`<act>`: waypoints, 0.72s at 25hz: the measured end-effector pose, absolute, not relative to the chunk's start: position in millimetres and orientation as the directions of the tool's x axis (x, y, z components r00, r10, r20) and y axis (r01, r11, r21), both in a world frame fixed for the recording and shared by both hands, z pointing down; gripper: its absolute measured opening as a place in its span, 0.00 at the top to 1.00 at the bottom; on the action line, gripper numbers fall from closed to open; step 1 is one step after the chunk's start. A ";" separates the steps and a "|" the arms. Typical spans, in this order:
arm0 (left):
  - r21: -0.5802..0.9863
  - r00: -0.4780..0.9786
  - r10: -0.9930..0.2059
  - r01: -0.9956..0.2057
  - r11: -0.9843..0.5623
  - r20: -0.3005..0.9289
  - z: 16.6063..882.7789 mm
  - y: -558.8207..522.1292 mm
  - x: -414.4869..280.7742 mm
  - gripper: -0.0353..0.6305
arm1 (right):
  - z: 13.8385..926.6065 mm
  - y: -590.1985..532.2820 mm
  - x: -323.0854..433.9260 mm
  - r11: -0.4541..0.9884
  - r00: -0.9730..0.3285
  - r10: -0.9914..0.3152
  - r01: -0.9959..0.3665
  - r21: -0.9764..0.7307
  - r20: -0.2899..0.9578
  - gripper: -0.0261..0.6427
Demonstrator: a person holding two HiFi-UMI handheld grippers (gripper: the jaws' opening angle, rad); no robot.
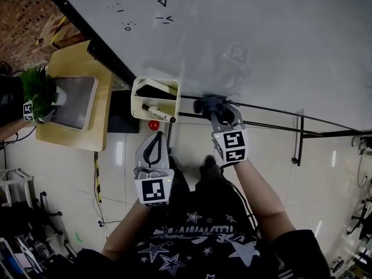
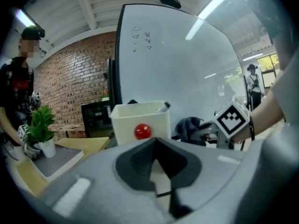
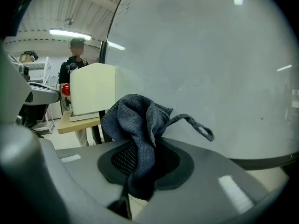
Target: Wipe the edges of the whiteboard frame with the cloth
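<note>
No word or number can be read. The whiteboard (image 1: 261, 39) carries a few small hand-drawn marks (image 1: 160, 2) at its far left, too faint to make out. Black-and-white square markers (image 1: 154, 190) stand on the left tool (image 1: 154, 138) and the right tool (image 1: 220, 106). The print on the shirt (image 1: 192, 237) is illegible.

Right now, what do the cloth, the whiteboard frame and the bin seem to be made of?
Cloth: soft grey-blue knit textile, probably microfibre; ribbed weave, limp folds and a sewn loop show.
Frame: thin black matte strip, metal or plastic, can't tell.
Bin: cream, likely moulded plastic, by its smooth, even walls.
</note>
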State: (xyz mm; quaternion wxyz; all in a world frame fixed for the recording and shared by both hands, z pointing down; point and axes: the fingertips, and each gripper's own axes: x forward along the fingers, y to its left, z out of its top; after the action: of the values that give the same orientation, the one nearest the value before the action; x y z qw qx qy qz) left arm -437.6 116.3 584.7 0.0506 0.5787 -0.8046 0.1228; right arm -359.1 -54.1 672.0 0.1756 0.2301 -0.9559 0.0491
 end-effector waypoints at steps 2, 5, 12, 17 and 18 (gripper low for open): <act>-0.156 -0.352 -0.909 -0.933 0.323 0.223 584.3 131.4 -469.0 0.94 | 672.7 -47.9 -372.7 0.882 -0.826 -0.436 -0.471 -0.013 0.359 0.85; -0.176 -0.383 -0.898 -0.920 0.350 0.217 585.1 141.9 -513.3 0.94 | 673.3 -39.9 -392.4 0.871 -0.813 -0.456 -0.491 -0.004 0.362 0.85; -0.186 -0.340 -0.919 -0.934 0.305 0.198 587.2 139.1 -562.4 0.94 | 672.7 -26.8 -420.6 0.833 -0.780 -0.512 -0.553 -0.013 0.362 0.85; -0.171 -0.271 -0.944 -0.956 0.241 0.190 590.8 128.3 -570.7 0.94 | 671.7 -27.3 -417.3 0.790 -0.739 -0.567 -0.614 -0.015 0.363 0.85; -0.169 -0.258 -0.948 -0.959 0.228 0.187 591.2 126.3 -571.5 0.94 | 671.0 -27.0 -415.6 0.782 -0.732 -0.578 -0.623 -0.013 0.361 0.85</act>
State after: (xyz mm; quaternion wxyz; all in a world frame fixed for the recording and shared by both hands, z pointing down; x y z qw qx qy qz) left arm -571.5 126.3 591.2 0.0224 0.6085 -0.7833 0.1250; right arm -415.6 -27.0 671.0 0.1713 0.3234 -0.9282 0.0668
